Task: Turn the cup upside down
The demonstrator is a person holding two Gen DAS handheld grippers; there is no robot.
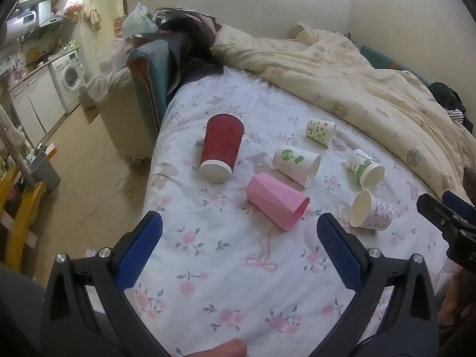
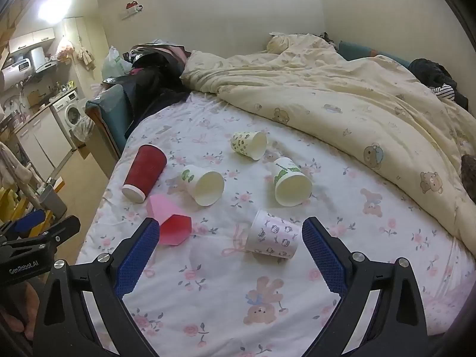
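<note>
Several cups lie on their sides on the floral bed sheet (image 1: 226,267). A red ribbed cup (image 1: 221,148) (image 2: 144,175) is at the left. A pink faceted cup (image 1: 276,200) (image 2: 171,221) lies nearest my left gripper (image 1: 239,229), which is open and empty just short of it. A small white cup with a cartoon print (image 2: 272,236) (image 1: 370,214) lies between the tips of my open right gripper (image 2: 227,232). Three more white paper cups with green prints (image 1: 297,165) (image 1: 321,131) (image 1: 364,168) lie beyond.
A cream bear-print duvet (image 2: 342,104) is heaped along the far and right side of the bed. Dark clothes and bags (image 1: 184,35) pile at the headboard end. The bed's left edge drops to a tiled floor (image 1: 77,163) with a kitchen and washing machine (image 1: 70,74).
</note>
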